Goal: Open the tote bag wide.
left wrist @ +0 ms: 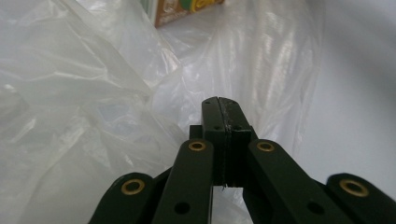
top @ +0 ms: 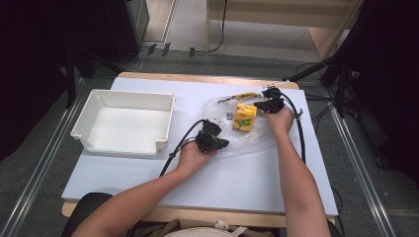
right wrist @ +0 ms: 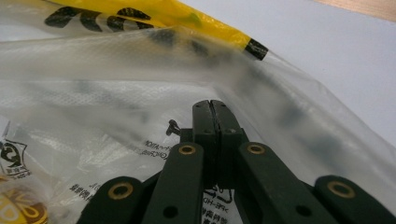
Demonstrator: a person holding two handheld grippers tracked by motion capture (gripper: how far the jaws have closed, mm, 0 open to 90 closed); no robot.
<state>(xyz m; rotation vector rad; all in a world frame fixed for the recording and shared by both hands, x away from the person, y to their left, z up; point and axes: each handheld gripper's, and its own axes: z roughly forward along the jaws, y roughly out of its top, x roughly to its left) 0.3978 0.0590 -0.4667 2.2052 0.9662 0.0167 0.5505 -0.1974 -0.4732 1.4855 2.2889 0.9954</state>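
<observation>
Currently both tongs are clenched on the clear crinkled plastic bag point(top: 247, 136), which lies flat on the pale grey desk point(top: 237, 182), right of centre in the high view. A yellow and orange drink carton point(top: 245, 117) stands upright with the film around it; I can't tell for sure if it is inside the bag or sitting on it, but inside looks likely.

Left tongs point(top: 225, 143) pinch the film at the bag's lower-left edge. In the left gripper view the jaws are pressed together with film point(left wrist: 116, 93) bunched around them, so I read that as gripping the bag. Right tongs point(top: 258, 104) pinch at the upper-right, near the bag's yellow printed strip point(right wrist: 154, 16); the right gripper view shows jaws closed tight with film point(right wrist: 116, 93) draped under and past the tips.

Why held like this: two grips on opposite sides, probably to spread or steady the bag so the carton can be freed or moved. That's my guess.

Pose: both forearms come in from the bottom edge. Left hand point(top: 192, 157) sits low and near centre, palm wrapped on the handle. Right hand point(top: 280, 118) reaches farther up the frame, arm almost straight.

White rectangular plastic tray point(top: 99, 101) sits at left of the desk, well apart from the bag.
</observation>
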